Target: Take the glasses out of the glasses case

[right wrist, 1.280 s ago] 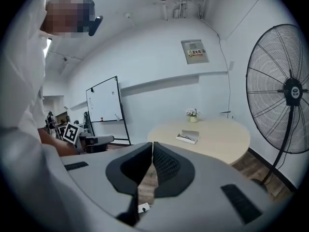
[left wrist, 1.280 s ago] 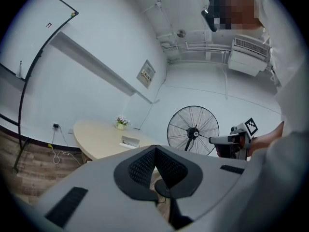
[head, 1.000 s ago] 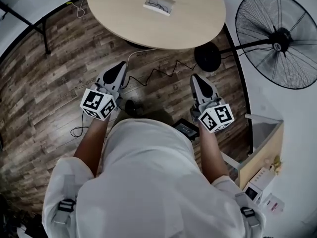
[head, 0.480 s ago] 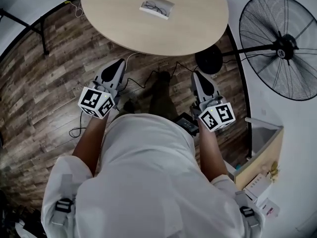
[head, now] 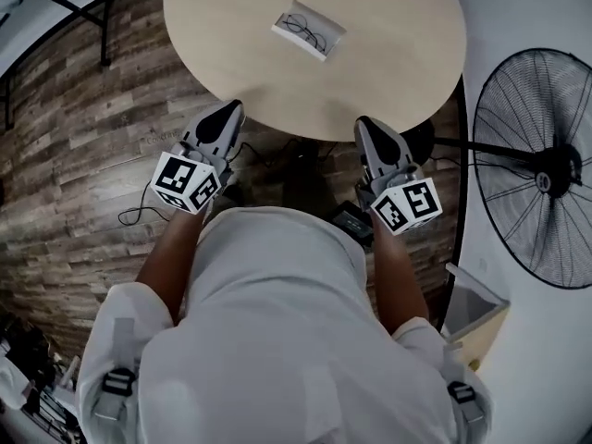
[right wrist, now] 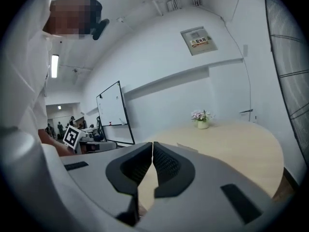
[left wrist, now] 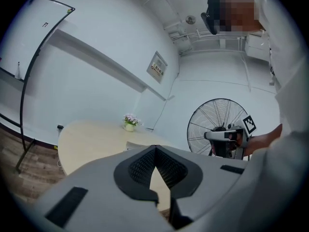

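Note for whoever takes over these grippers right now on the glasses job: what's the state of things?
Left gripper: shut, empty, over the near edge of the table.
Right gripper: shut, empty, at the same edge.
Case: open on the table, ahead of both grippers and apart from them. Glasses lie inside it.
Done: nothing yet; glasses not touched.
Left: reach forward, open a gripper, grip the glasses and lift them out.

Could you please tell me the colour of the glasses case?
White glasses case, best in head view.
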Motion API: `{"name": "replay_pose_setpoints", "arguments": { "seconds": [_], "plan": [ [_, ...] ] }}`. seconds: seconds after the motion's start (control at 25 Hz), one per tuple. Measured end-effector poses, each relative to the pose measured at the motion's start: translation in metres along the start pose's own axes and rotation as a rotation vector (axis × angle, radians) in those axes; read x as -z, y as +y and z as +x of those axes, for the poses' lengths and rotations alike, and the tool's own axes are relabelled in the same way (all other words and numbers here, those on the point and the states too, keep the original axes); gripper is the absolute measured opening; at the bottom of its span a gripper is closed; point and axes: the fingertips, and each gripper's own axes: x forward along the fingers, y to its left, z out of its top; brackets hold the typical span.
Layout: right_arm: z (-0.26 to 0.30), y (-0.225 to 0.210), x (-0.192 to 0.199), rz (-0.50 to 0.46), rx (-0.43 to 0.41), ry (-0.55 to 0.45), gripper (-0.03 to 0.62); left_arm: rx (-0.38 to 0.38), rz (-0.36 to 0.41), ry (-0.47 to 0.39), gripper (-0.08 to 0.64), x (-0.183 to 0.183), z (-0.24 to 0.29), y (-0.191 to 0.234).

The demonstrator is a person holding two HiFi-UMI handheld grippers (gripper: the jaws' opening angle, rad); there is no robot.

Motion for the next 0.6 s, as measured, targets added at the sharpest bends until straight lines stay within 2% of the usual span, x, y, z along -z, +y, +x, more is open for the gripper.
{"name": "replay_pose_setpoints", "arguments": {
  "seconds": [0.16, 0.28, 0.44, 0.6],
  "plan": [
    [0.013, -0.042, -0.029, -0.037, -0.079, -0.004, 0.025, -0.077, -0.001, -0.021, 0.012, -0.015, 0.036, -0.009],
    [0.02, -0.056, -0.045, -0.04, -0.174, 0.0, 0.026, -0.194, -0.005, -0.038, 0.012, -0.032, 0.034, -0.004],
    [0.043, -0.069, -0.046, -0.033, -0.322, 0.013, 0.026, -0.351, 0.022, -0.06, 0.012, -0.051, 0.028, 0.006],
    [0.066, -0.083, -0.046, -0.039, -0.397, 0.016, 0.026, -0.485, 0.018, -0.119, 0.012, -0.068, 0.007, 0.015]
  ]
}}
